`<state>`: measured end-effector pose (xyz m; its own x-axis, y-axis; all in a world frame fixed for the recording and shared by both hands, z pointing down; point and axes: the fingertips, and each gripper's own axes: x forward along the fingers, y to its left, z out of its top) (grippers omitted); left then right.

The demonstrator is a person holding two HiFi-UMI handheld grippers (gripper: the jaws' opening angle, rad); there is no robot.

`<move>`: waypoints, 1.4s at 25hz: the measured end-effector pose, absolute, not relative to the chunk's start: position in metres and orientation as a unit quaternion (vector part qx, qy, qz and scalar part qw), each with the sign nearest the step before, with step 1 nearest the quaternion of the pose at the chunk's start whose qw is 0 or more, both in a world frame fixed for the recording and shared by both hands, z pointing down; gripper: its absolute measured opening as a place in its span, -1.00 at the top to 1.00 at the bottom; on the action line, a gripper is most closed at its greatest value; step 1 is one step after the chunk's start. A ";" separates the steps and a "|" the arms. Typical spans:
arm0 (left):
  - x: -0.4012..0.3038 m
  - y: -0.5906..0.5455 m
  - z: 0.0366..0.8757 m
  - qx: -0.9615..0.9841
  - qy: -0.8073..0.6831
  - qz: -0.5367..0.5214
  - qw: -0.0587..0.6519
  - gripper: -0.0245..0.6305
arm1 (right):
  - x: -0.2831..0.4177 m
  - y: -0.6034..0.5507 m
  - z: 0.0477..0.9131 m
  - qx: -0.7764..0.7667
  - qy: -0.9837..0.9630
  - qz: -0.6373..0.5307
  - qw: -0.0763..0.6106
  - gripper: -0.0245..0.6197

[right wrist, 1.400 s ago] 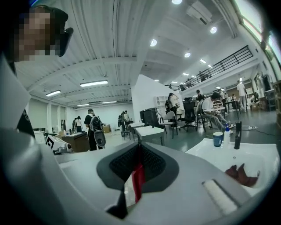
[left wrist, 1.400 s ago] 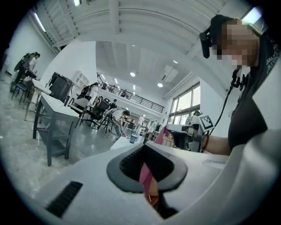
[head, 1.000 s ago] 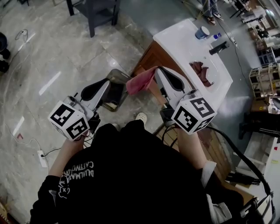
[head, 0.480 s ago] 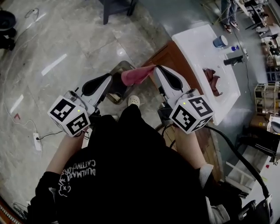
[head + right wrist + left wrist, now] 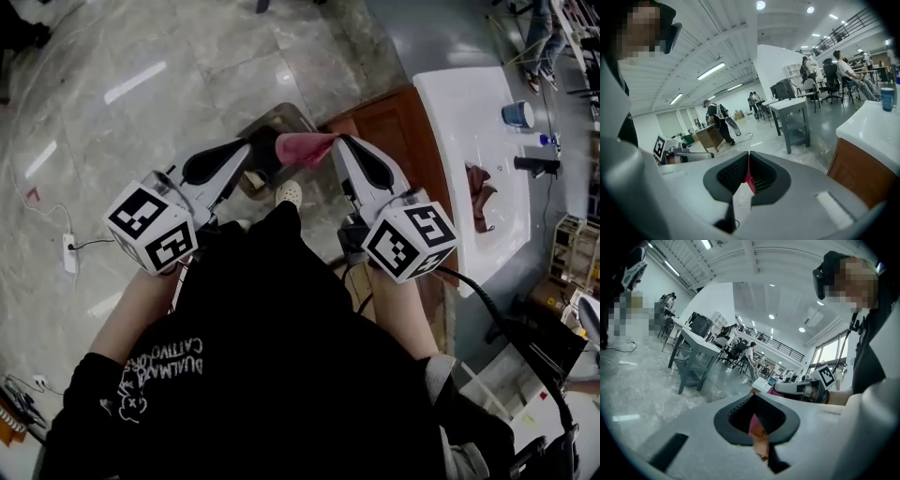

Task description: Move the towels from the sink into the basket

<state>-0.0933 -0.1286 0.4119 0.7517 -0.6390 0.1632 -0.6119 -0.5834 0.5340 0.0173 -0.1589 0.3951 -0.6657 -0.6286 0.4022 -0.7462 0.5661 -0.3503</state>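
– Pink crumpled towel [image 5: 300,147]: where was it, and what had hold of it?
– In the upper middle of the head view, overlapping the rim of the dark rectangular floor basket [image 5: 267,122]. The right gripper [image 5: 339,141], white-shelled with black pads, had its jaws pressed together on one edge. Its own view showed only a thin red-pink sliver between the pads.
– And the left gripper [image 5: 247,150]?
– Its jaws were drawn together on nothing, just left of the towel. Pink and wood-brown showed through the slit between them.
– What was hard to make out?
– The basket, mostly. The towel and both grippers covered it, so only part of its rim showed and its inside was too dark to read. The person's black sweatshirt [image 5: 281,356] filled the lower frame, leaving one white shoe [image 5: 289,194] in sight.
– Around it?
– A brown wooden cabinet [image 5: 384,122] stood under a white sink top [image 5: 450,103] at the upper right. A second, dark red towel [image 5: 480,192] lay in the bowl, with a black tap [image 5: 536,165] and a blue cup [image 5: 517,114] near it. A white power strip [image 5: 67,253] lay at the left edge.
– Any writing?
– White letters on the sweatshirt, upside down and not surely legible. There were black-and-white square markers on the left cube [image 5: 150,239] and the right cube [image 5: 410,242].
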 end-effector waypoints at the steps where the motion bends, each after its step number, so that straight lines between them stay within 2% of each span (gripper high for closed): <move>1: -0.091 -0.133 0.419 0.886 -0.358 -0.023 0.295 0.93 | 0.018 -0.162 0.405 0.385 -0.877 0.258 0.124 0.86; 10: -0.061 -0.172 0.505 0.843 -0.402 -0.004 0.357 0.93 | 0.022 -0.202 0.511 0.290 -0.890 0.287 0.203 0.87; 16: -0.033 -0.185 0.589 0.810 -0.415 0.057 0.411 0.93 | 0.021 -0.219 0.603 0.204 -0.888 0.303 0.279 0.86; 23: -0.016 -0.184 0.664 0.781 -0.413 0.094 0.459 0.93 | 0.020 -0.228 0.669 0.146 -0.877 0.326 0.322 0.86; 29: -0.019 -0.187 0.690 0.751 -0.429 0.082 0.495 0.93 | 0.023 -0.225 0.743 0.137 -0.847 0.360 0.367 0.86; 35: -0.008 -0.192 0.691 0.756 -0.422 0.058 0.497 0.93 | 0.035 -0.217 0.790 0.143 -0.816 0.401 0.390 0.86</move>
<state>-0.0081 -0.1916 0.6909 0.6372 -0.5805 0.5070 -0.6956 -0.1499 0.7026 0.0350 -0.2168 0.7896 -0.6544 0.0793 0.7520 -0.5473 0.6365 -0.5433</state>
